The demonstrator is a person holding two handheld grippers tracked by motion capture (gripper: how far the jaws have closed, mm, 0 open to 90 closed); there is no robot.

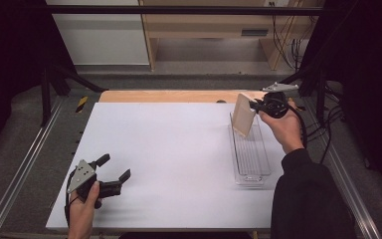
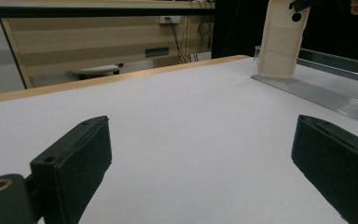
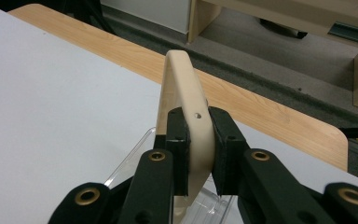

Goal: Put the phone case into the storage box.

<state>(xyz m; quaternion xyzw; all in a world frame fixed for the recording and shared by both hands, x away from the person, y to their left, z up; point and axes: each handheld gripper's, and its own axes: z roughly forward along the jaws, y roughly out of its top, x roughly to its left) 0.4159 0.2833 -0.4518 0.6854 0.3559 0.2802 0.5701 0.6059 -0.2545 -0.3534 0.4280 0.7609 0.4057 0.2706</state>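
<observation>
one beige board (image 1: 243, 121) clamped in right gripper (image 1: 255, 105), above clear tray (image 1: 251, 172)

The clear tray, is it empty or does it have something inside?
Nearly empty: the clear tray shows bare ribbed floor. Just the beige board, tilted in the right claw, dips into its far end.

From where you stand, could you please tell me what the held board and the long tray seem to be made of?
Board: probably pale wood or a wood-like composite; cream, matte, with rounded edges and a small drilled hole, though no grain shows. Tray: clear hard plastic, likely acrylic; the white table shows through it, its floor is ribbed and its edges glint.
</observation>
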